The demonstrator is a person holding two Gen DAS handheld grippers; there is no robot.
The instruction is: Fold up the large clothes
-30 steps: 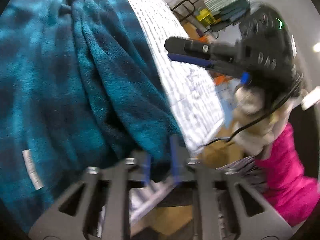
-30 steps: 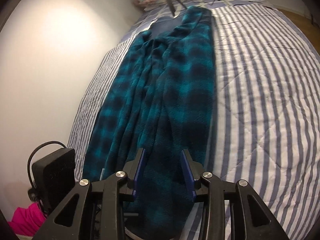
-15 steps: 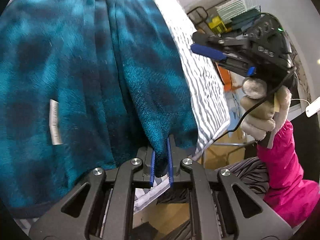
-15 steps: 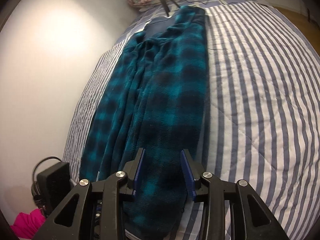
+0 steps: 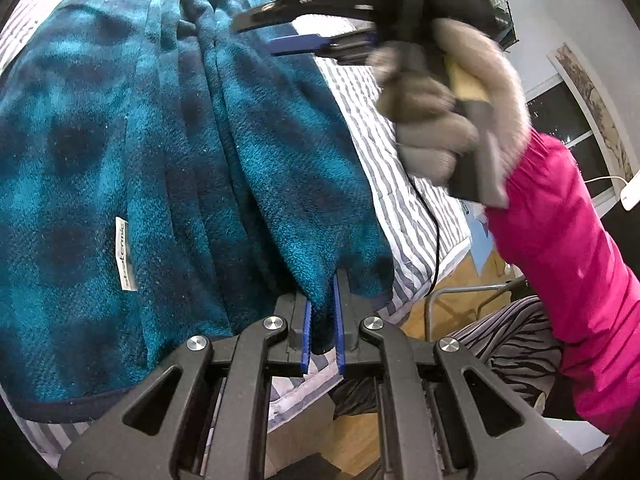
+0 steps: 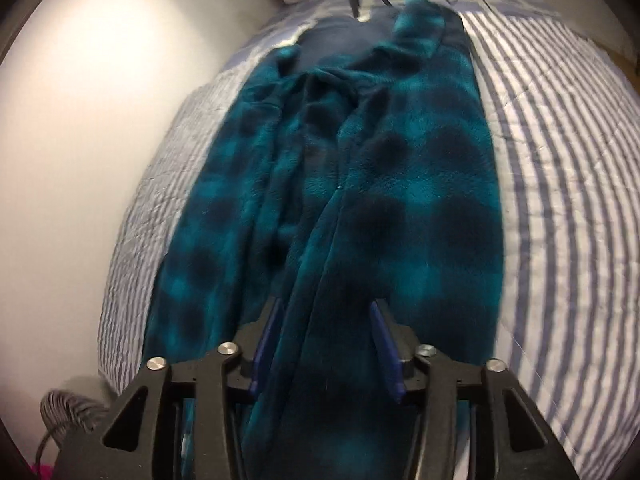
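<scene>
The teal plaid fleece garment (image 6: 360, 200) is laid lengthwise along the striped bed quilt (image 6: 560, 200), bunched into long folds; no neat fold is seen yet, so most of the folding is judged to remain. A corner of the fleece, at about 6 o'clock in the left wrist view, is clamped tightly by the left gripper (image 5: 322, 328). The jaws of the right gripper (image 6: 324, 344) have just been closing; they are held half wide around the near end of the garment, and contact cannot be confirmed. A white label (image 5: 125, 254) at 9 o'clock carries writing too small to be read.
</scene>
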